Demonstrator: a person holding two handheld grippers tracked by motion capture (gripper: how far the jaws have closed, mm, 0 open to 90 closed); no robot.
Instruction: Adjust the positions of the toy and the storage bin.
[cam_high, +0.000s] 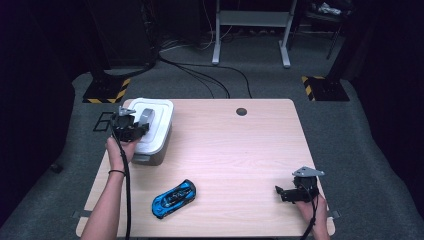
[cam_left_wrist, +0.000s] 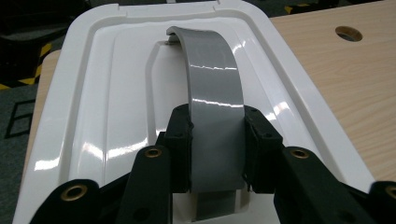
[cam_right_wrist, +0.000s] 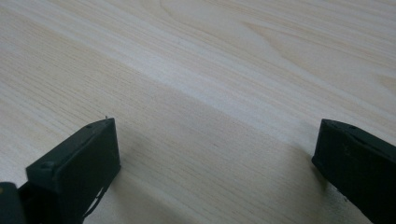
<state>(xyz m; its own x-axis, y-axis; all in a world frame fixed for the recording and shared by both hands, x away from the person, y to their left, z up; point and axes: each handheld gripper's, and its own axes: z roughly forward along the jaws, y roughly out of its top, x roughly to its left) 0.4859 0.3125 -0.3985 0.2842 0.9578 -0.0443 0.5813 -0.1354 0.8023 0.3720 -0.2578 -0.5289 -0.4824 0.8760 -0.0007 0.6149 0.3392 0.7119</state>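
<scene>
Sitting at the far-left corner of the pale wooden worktop (cam_high: 240, 150): white-lidded grey box (cam_high: 150, 131), long axis running away from the near edge. Left tongs (cam_left_wrist: 217, 149) clamped on its grey handle (cam_left_wrist: 212, 74). Blue toy car (cam_high: 174, 198) angled near-left. Right tongs (cam_right_wrist: 215, 163) apart, near-right.

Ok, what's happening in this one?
A person at a wooden table has the left hand-held gripper shut on the grey handle of a white lid that sits on a grey bin. The right hand-held gripper is open and holds nothing, low over bare tabletop. A blue toy car lies untouched near the front edge.
</scene>
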